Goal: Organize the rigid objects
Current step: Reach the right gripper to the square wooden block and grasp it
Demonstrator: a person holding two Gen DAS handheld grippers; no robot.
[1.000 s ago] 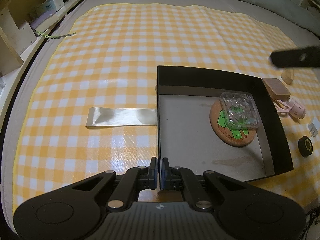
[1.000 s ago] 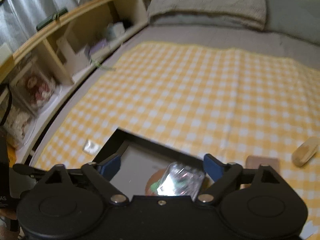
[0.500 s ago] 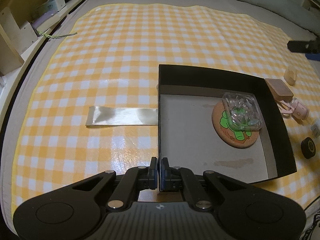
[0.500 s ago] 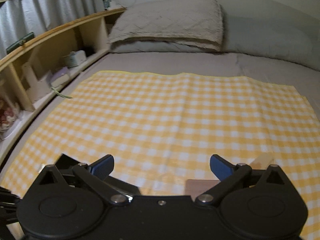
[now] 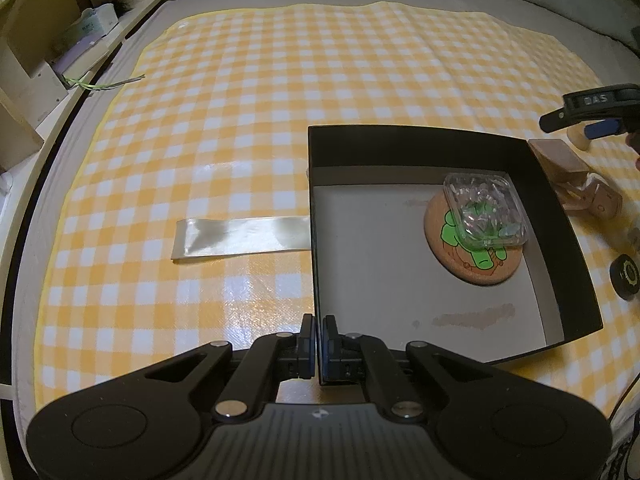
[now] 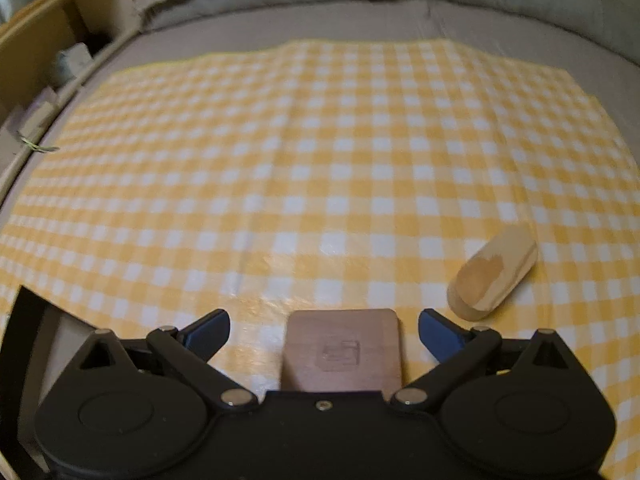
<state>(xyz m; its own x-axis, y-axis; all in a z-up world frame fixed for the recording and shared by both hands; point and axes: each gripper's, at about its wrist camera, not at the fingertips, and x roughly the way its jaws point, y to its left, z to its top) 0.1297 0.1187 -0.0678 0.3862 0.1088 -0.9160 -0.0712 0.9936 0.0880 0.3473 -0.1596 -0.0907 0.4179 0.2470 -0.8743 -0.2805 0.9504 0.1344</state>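
Since the earlier frame the right hand-held gripper (image 6: 324,334) has been lowered, jaws wide but closing, astride the brown block (image 6: 343,350) right of the box (image 5: 560,216); box wall is pinched by the left hand-held gripper (image 5: 319,350), presumably for steadying.

A: What lies ahead of the left tool?

B: One shallow black cardboard box (image 5: 440,148). Inside it, one round cork coaster with a green cartoon figure (image 5: 472,248) and one clear plastic square case (image 5: 486,210).

A: To its right?

B: One brown wooden rectangular block (image 5: 558,156), one small black round disc (image 5: 626,276), one pale wooden oval piece (image 6: 494,274).

A: And to its left?

B: One shiny silver strip (image 5: 242,236), all on one yellow-and-white checked cloth (image 5: 280,100).
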